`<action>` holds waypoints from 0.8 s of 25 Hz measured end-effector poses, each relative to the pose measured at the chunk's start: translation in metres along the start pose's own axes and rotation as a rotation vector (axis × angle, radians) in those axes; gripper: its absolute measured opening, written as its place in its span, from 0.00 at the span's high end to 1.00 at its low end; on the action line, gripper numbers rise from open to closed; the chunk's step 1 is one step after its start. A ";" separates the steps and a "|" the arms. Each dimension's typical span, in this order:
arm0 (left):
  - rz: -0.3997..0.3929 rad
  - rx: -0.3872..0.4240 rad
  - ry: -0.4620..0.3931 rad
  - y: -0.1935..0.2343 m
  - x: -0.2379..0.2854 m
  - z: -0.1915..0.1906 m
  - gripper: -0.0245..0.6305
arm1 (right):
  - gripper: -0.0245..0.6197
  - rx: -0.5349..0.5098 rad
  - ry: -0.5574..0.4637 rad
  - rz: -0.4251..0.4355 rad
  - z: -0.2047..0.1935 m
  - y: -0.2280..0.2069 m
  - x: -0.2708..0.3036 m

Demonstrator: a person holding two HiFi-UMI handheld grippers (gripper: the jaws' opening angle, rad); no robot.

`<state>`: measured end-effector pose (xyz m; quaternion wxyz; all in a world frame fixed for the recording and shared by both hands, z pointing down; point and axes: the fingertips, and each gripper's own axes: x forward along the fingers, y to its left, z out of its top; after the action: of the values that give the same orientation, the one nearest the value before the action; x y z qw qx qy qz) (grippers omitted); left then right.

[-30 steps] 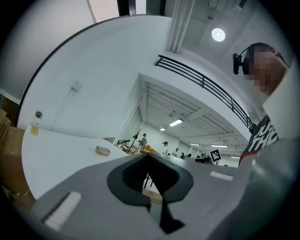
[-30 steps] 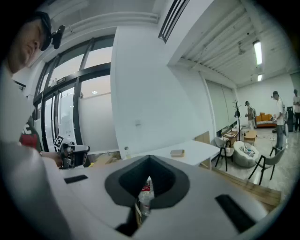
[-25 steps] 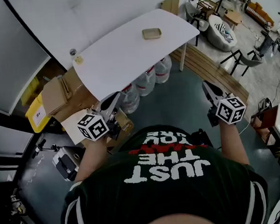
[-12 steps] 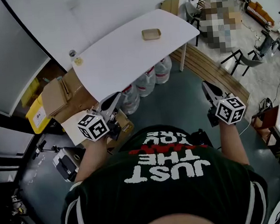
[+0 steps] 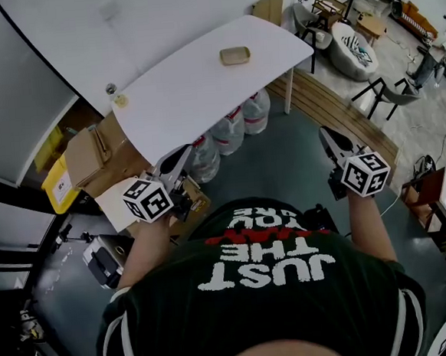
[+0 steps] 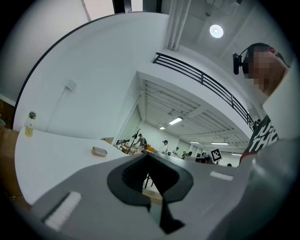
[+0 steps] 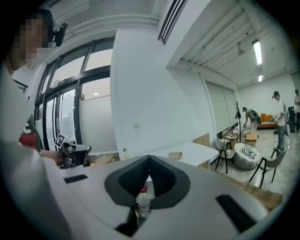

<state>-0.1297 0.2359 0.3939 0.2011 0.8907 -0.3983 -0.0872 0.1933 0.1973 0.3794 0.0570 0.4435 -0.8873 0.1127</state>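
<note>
My left gripper (image 5: 177,156) is held at waist height in front of the person, jaws shut with nothing between them; it points toward a white table (image 5: 193,91). In the left gripper view the shut left gripper (image 6: 149,155) faces the table (image 6: 51,152), on which lies a small tan tray (image 6: 99,151). My right gripper (image 5: 325,135) is also shut and empty, out over the dark floor to the right. In the right gripper view the right gripper (image 7: 149,157) looks past the table (image 7: 194,152) and its tray (image 7: 175,154). The tan tray (image 5: 235,55) lies toward the table's far side.
A small bottle (image 5: 111,88) stands at the table's left end. Large water bottles (image 5: 227,131) sit under the table. Cardboard boxes (image 5: 90,153) and a yellow box (image 5: 54,180) are at left. Chairs (image 5: 351,44) and people (image 7: 279,117) are at right.
Both grippers stay shut and empty. The views have shifted slightly, so the table sits a little further left and lower in the left gripper view.
</note>
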 end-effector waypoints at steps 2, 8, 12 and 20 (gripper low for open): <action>0.003 0.006 -0.002 -0.008 0.008 -0.003 0.96 | 0.95 -0.003 -0.001 0.011 0.000 -0.007 -0.005; 0.005 0.020 -0.009 -0.043 0.040 -0.013 0.96 | 0.95 -0.012 0.000 0.046 0.002 -0.036 -0.032; 0.007 0.013 -0.004 -0.057 0.059 -0.027 0.96 | 0.95 -0.008 0.008 0.055 -0.002 -0.060 -0.043; 0.009 0.004 0.024 -0.029 0.083 -0.031 0.96 | 0.95 0.024 0.017 0.031 -0.011 -0.092 -0.024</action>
<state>-0.0449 0.2008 0.4093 0.2047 0.8902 -0.4000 -0.0748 0.2813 0.1656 0.3992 0.0574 0.4292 -0.8923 0.1279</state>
